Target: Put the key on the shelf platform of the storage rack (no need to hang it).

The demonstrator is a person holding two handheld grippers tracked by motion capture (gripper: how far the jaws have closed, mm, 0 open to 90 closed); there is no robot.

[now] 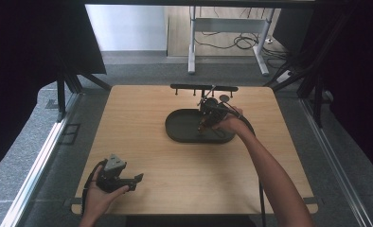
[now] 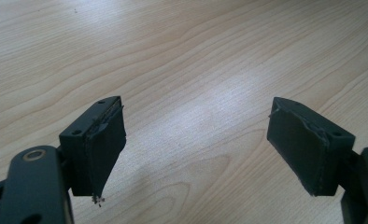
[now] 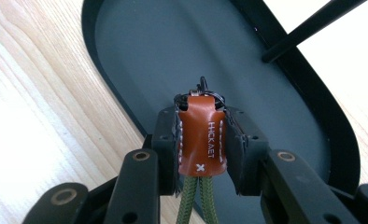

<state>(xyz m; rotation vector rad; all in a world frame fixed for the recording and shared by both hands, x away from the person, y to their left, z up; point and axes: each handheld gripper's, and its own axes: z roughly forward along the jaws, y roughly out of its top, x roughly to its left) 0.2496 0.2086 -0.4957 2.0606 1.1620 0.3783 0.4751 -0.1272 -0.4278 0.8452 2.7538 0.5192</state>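
My right gripper (image 3: 201,137) is shut on a brown leather key fob (image 3: 201,140) with white stitching, a metal clasp at its top and green cords hanging below. It hangs over the dark oval tray (image 3: 140,42), close above the tray floor. In the high view the right gripper (image 1: 207,119) sits above the right part of the tray (image 1: 180,135). My left gripper (image 1: 130,181) rests near the table's front left edge in a hand. Its jaws stand wide apart over bare wood in the left gripper view, with nothing between the pads (image 2: 105,154).
A black bar rack (image 1: 203,88) with small pegs stands behind the tray at the table's far edge. A thin black rod (image 3: 308,28) crosses the upper right of the right gripper view. The wooden table (image 1: 142,156) has bare room left and front.
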